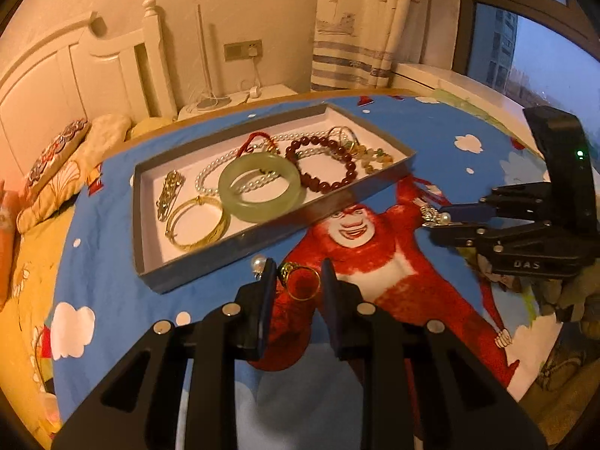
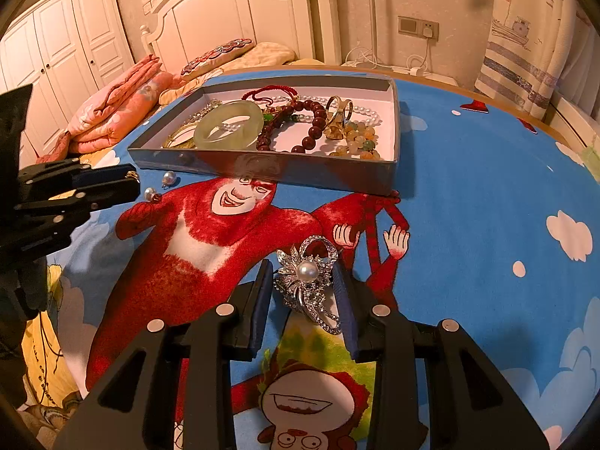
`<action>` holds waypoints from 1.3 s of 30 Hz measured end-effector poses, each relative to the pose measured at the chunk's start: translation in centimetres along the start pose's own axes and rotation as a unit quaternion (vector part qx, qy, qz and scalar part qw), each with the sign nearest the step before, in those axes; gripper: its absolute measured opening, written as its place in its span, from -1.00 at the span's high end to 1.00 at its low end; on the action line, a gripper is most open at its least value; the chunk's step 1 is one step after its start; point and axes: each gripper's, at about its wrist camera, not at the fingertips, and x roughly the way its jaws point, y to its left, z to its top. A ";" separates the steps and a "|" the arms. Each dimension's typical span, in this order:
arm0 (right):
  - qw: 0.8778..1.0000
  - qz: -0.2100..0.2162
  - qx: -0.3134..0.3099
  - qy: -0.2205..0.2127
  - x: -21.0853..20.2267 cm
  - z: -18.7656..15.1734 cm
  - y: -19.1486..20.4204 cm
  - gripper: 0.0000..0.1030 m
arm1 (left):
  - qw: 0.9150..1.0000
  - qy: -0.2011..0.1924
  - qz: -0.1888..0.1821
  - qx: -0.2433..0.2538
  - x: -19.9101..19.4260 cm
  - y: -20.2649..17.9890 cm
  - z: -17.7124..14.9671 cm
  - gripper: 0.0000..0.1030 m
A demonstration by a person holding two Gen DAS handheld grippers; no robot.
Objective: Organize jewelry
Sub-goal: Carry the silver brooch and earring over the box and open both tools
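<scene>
Left fingers [image 1: 299, 275] clamping gold ring [image 1: 301, 281] — right fingers [image 2: 303, 281] clamping brooch [image 2: 308, 281], long axis lengthwise

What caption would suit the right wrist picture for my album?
Right gripper holds a sparkly pearl brooch above a cartoon-print cloth, with a jewelry tray beyond.

Blue cartoon cloth [image 2: 468, 195] with red ape print beneath the claw, white headboard [image 2: 240, 11] far ahead, embroidered pillow [image 2: 217, 56] before it, folded pink quilt [image 2: 120, 105] ahead-left, white wardrobe [image 2: 63, 37] far left, wall socket [image 2: 418, 27] and striped curtain [image 2: 525, 56] ahead-right, window [image 1: 525, 48].
</scene>
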 end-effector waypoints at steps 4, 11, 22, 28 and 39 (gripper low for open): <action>1.000 0.000 0.000 0.000 0.0 0.0 0.0 0.35 | 1.000 -0.002 -0.001 -0.006 0.0 -0.1 0.1 0.54; 1.000 0.000 0.000 0.000 0.0 0.0 0.0 0.35 | 1.000 0.005 -0.006 -0.010 0.6 -0.4 -0.4 0.54; 0.999 0.014 0.017 -0.029 -1.2 0.0 -0.6 0.35 | 1.000 0.001 0.002 -0.011 1.0 -1.3 0.6 0.54; 0.999 0.023 0.019 -0.043 -1.8 1.3 -0.5 0.35 | 1.000 -0.011 0.006 -0.002 1.2 -1.5 2.6 0.54; 0.997 0.009 -0.003 -0.074 -1.3 6.9 -1.5 0.35 | 0.999 -0.033 0.007 -0.038 3.1 0.5 7.4 0.54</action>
